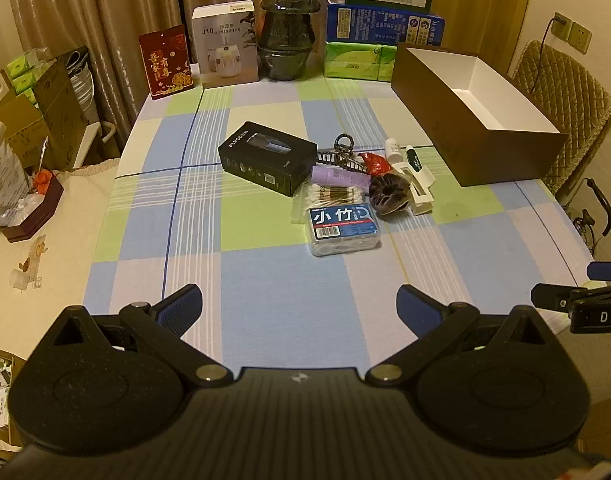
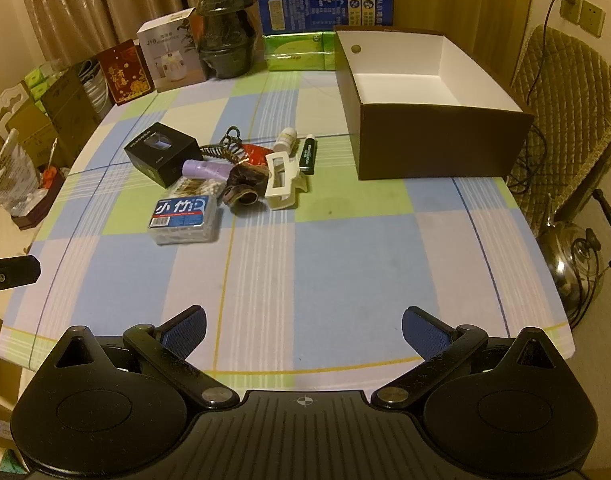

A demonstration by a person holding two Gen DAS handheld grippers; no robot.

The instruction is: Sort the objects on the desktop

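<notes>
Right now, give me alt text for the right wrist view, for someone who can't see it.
The open right gripper hovers above a checked tablecloth, holding nothing. Ahead lies a cluster of small items, including a black box and white hair claw, left of an empty brown box.

Near half of the tabletop (image 2: 305,264) is bare cloth, a free run toward 12 o'clock. The clutter pile (image 2: 225,176) sits at 11 o'clock, items touching or overlapping. The open brown box (image 2: 441,148) blocks 1 o'clock, top unobstructed, with a bare lane between it and the pile. Stacked cartons (image 2: 325,12) wall the far edge.
</notes>
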